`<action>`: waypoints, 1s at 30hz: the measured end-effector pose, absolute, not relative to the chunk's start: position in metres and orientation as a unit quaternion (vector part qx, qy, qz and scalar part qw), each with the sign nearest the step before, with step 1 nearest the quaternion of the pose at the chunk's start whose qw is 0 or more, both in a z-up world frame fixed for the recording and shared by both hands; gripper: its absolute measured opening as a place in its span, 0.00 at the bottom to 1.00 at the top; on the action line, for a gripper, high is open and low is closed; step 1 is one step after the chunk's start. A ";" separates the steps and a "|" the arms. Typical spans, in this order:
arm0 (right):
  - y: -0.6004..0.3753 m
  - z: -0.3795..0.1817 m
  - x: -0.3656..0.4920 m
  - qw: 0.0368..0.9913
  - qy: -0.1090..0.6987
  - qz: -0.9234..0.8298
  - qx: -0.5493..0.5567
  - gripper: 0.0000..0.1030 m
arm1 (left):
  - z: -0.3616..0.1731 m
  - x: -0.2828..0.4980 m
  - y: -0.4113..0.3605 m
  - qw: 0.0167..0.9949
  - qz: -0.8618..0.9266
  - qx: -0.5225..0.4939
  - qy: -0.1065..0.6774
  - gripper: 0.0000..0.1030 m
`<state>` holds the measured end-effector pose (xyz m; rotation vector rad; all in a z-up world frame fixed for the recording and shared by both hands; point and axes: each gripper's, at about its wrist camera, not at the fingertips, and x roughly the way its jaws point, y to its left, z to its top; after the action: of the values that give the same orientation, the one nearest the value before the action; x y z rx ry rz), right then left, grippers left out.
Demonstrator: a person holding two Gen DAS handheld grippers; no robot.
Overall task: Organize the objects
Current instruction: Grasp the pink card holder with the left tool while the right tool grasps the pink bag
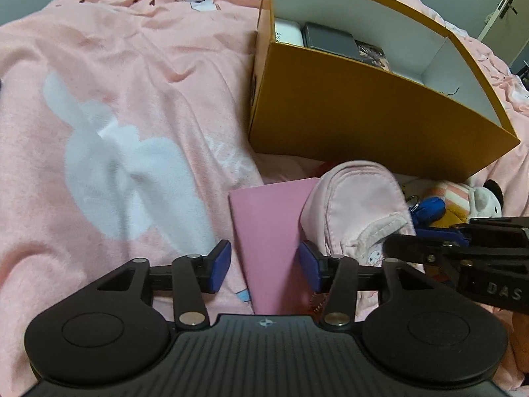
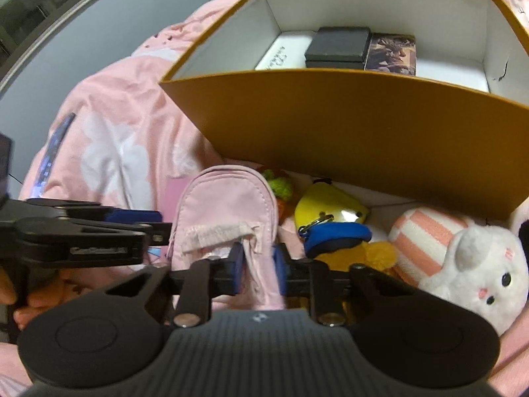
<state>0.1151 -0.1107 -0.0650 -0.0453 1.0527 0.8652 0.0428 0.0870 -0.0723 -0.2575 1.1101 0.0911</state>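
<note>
An orange cardboard box [image 1: 363,112] stands open on the pink bedspread; it also shows in the right wrist view [image 2: 347,125]. My left gripper [image 1: 264,264] is open, its blue pads either side of a flat pink booklet [image 1: 267,228]. My right gripper [image 2: 258,264] is shut on the near end of a small pink pouch [image 2: 228,211], which also shows in the left wrist view [image 1: 357,205]. The right gripper shows from the side in the left wrist view [image 1: 456,248].
Inside the box lie a white box [image 2: 284,53], a dark grey box [image 2: 337,46] and a picture card box [image 2: 391,53]. Beside the pouch lie a yellow case [image 2: 327,208], a blue keyring pouch [image 2: 337,235], a green fuzzy toy [image 2: 281,185] and a white plush rabbit [image 2: 476,264].
</note>
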 end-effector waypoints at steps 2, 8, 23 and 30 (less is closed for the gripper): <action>-0.116 -0.057 0.110 0.791 0.471 0.391 -0.025 0.16 | -0.074 0.044 0.087 0.839 0.039 -0.126 0.528 0.59; -0.133 -0.038 0.106 0.824 0.441 0.355 -0.033 0.16 | -0.082 0.052 0.080 0.833 0.024 -0.129 0.537 0.68; -0.133 -0.073 0.130 0.785 0.512 0.345 0.040 0.28 | -0.071 0.034 0.081 0.856 0.021 -0.146 0.496 0.33; -0.122 -0.082 0.132 0.776 0.518 0.356 0.052 0.43 | -0.080 0.046 0.079 0.843 0.024 -0.136 0.519 0.53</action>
<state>0.1318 -0.1218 -0.0818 0.1116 1.1214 0.7708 0.0458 0.0789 -0.0804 -0.2869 1.0967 0.0499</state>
